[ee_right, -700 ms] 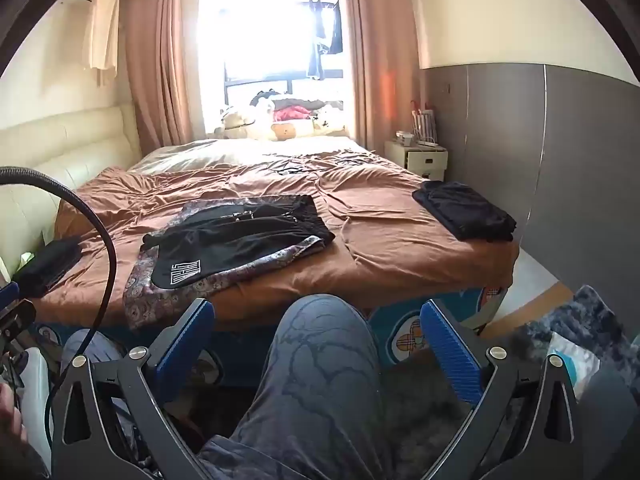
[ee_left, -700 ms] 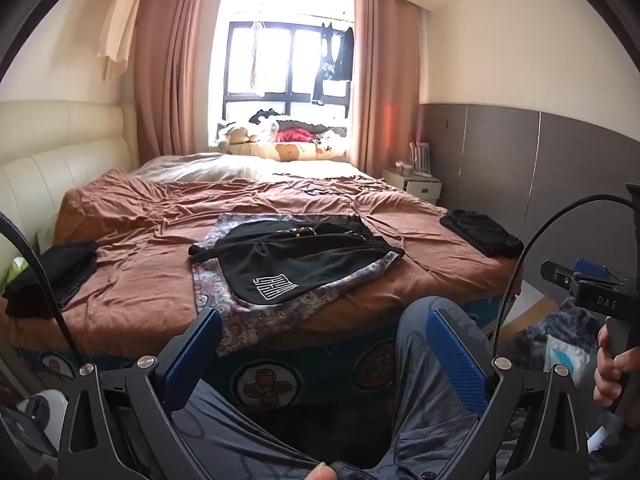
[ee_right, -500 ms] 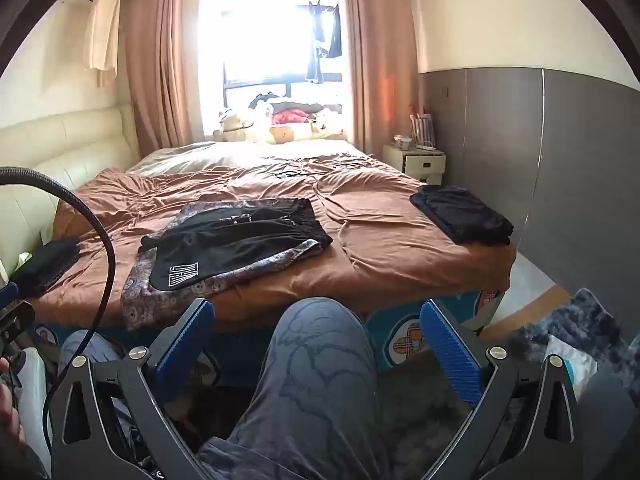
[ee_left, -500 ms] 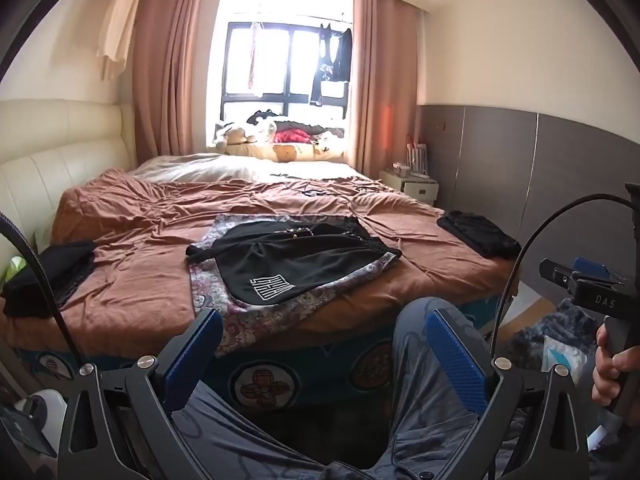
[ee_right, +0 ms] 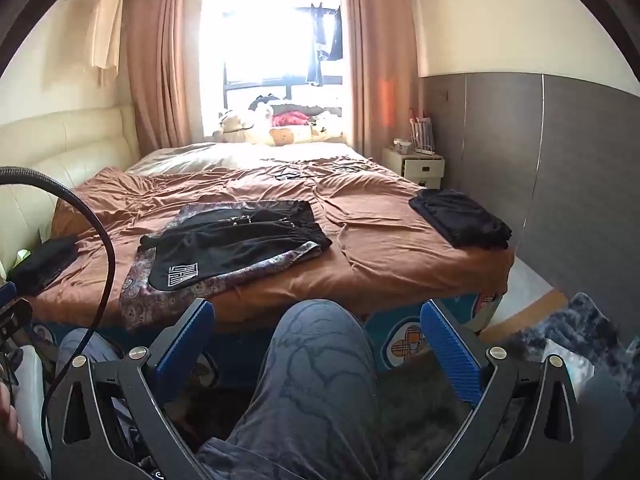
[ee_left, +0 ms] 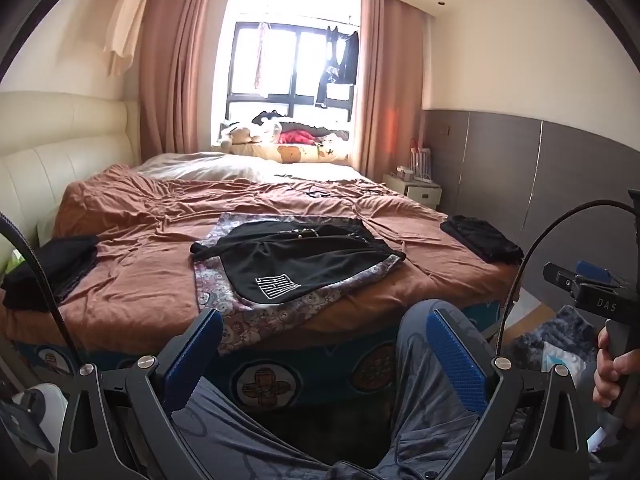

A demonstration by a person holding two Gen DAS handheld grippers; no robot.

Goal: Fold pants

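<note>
Smooth black fabric pants [ee_left: 298, 258] with white logo, spread flat on patterned paisley cloth [ee_left: 256, 312] atop rumpled brown bedsheet [ee_left: 140, 280] — well beyond both grippers, left [ee_left: 326, 354] and right [ee_right: 316, 350], ribbed blue pads wide apart, empty.

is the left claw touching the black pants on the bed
Apart. The left wrist view shows the open left claw short of the bed, empty, the black pants lying farther off.

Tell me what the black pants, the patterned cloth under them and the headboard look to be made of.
Black pants: soft matte knit or jersey, probably; they lie limp, with a white printed logo.
Patterned cloth: thin printed woven fabric, seemingly; it lies flat and drapes over the bed edge.
Headboard: cream leather or faux leather; smooth padded panels with a slight sheen.
</note>
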